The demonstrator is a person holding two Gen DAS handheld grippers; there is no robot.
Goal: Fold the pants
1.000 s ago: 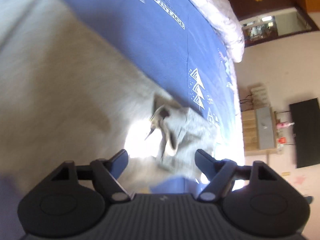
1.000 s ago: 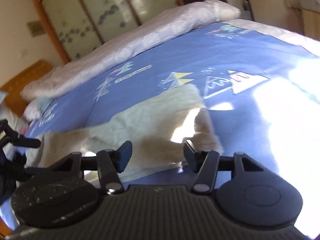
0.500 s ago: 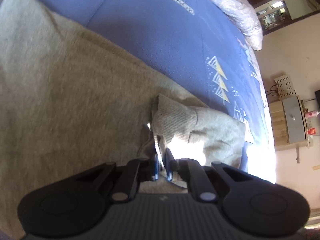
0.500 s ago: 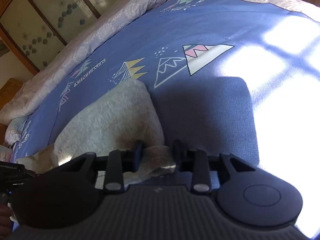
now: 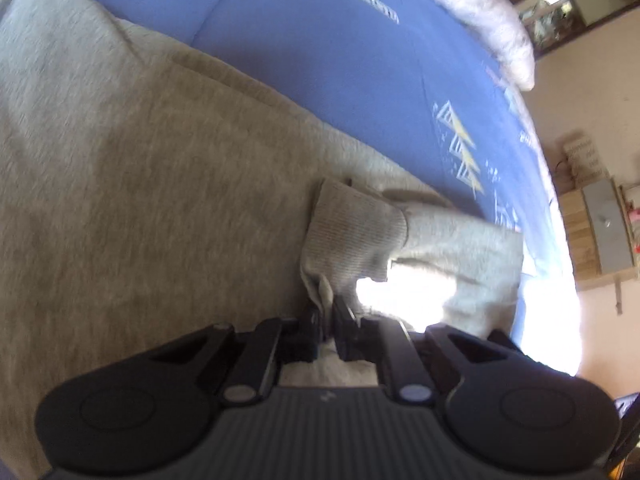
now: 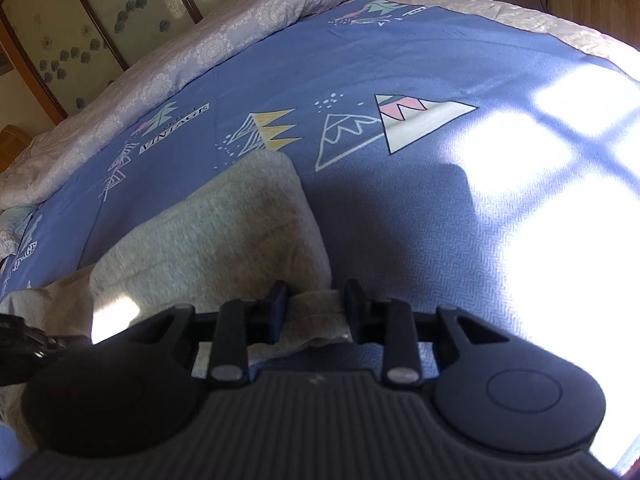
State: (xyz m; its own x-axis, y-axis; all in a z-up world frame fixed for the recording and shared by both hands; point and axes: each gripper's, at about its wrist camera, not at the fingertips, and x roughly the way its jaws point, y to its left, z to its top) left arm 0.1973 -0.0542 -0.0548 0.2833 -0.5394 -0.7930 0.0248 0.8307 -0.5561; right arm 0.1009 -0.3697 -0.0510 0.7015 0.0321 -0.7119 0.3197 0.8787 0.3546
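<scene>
Light grey sweatpants (image 5: 132,200) lie spread on a blue bedspread (image 5: 320,48). In the left wrist view my left gripper (image 5: 326,316) is shut on the edge of the pants beside the ribbed cuff (image 5: 352,236). In the right wrist view the pants (image 6: 224,232) lie with one folded end toward me. My right gripper (image 6: 314,300) has its jaws narrowed around the near corner of the pants, with cloth between them; the fingers still stand somewhat apart.
The blue bedspread (image 6: 400,208) carries triangle prints and bright sun patches (image 6: 560,220) on the right. A pale quilt (image 6: 200,52) lies along the bed's far edge. A wooden cabinet (image 5: 596,236) stands past the bed in the left wrist view.
Both grippers came down to the pants and closed from wide open. The left one shut on the cloth by the cuff; the right one narrowed around the near corner.
</scene>
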